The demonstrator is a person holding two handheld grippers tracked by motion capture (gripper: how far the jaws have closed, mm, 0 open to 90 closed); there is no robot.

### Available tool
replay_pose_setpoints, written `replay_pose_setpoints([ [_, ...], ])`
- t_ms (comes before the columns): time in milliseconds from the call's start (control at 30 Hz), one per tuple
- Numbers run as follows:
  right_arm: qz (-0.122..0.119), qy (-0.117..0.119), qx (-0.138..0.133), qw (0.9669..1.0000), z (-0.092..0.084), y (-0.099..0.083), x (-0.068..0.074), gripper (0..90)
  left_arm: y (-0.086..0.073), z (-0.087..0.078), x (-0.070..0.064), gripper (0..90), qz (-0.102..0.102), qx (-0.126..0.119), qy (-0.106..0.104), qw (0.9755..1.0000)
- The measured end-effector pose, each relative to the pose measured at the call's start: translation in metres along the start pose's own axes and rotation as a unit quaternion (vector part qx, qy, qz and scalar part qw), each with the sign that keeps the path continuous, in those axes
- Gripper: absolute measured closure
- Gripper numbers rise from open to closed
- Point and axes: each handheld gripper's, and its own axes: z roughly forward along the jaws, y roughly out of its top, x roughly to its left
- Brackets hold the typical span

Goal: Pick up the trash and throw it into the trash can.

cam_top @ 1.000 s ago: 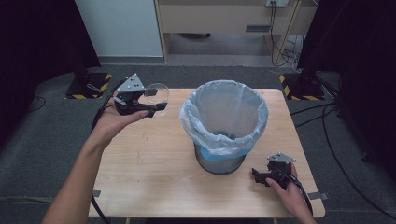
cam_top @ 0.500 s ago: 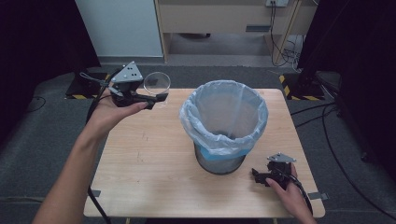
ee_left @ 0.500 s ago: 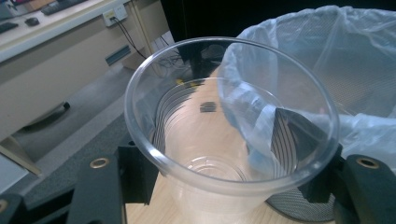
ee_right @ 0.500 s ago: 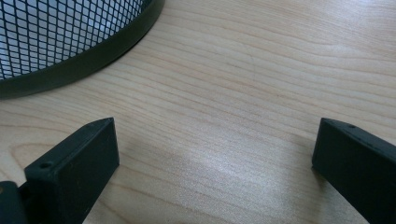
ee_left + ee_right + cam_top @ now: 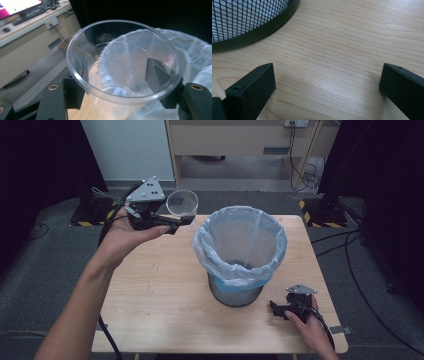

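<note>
My left hand-held gripper point(image 5: 172, 222) pinches a clear plastic cup point(image 5: 182, 203) (upright, mouth up) above the counter's point(image 5: 165, 295) far-left corner, now nearer the lined mesh bin point(image 5: 239, 255). My right hand-held gripper point(image 5: 280, 309) rests spread beside the bin's base.

Left gripper point(image 5: 182, 219): black body, grey 3-cornered plate w/ small screws on top, black cable trailing off. Jaws are black blocks w/ brass screw inserts. Right gripper point(image 5: 273, 307): same black build, grey plate, cable. Both forearms bare, no sleeves.
</note>
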Motion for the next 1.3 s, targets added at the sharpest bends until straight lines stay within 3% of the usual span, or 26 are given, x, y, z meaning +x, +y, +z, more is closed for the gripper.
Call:
replay_pose_setpoints([
  [233,0.0,0.0,0.0,1.0,0.0,0.0,0.0,0.6,0.009,0.015,-0.007,34.8,0.0,0.001,-0.017,0.9999],
  [333,-0.002,0.0,-0.001,1.0,0.0,0.0,0.0,0.6,0.011,0.025,-0.006,34.9,-0.013,-0.005,-0.03,0.9995],
  [600,-0.002,0.0,-0.001,1.0,0.0,0.0,0.0,0.6,0.02,0.042,-0.019,34.6,-0.003,-0.004,-0.046,0.9989],
  [700,-0.002,0.0,-0.001,1.0,0.0,0.0,0.0,0.6,0.021,0.049,-0.022,34.3,-0.009,-0.004,-0.052,0.9986],
  [1067,-0.002,0.0,-0.001,1.0,0.0,0.0,0.0,0.6,0.024,0.074,-0.033,34.2,0.001,0.014,-0.065,0.9978],
  [1300,-0.003,0.001,-0.001,1.0,0.0,0.0,0.0,0.6,0.024,0.08,-0.033,34.2,0.0,0.018,-0.066,0.9977],
])
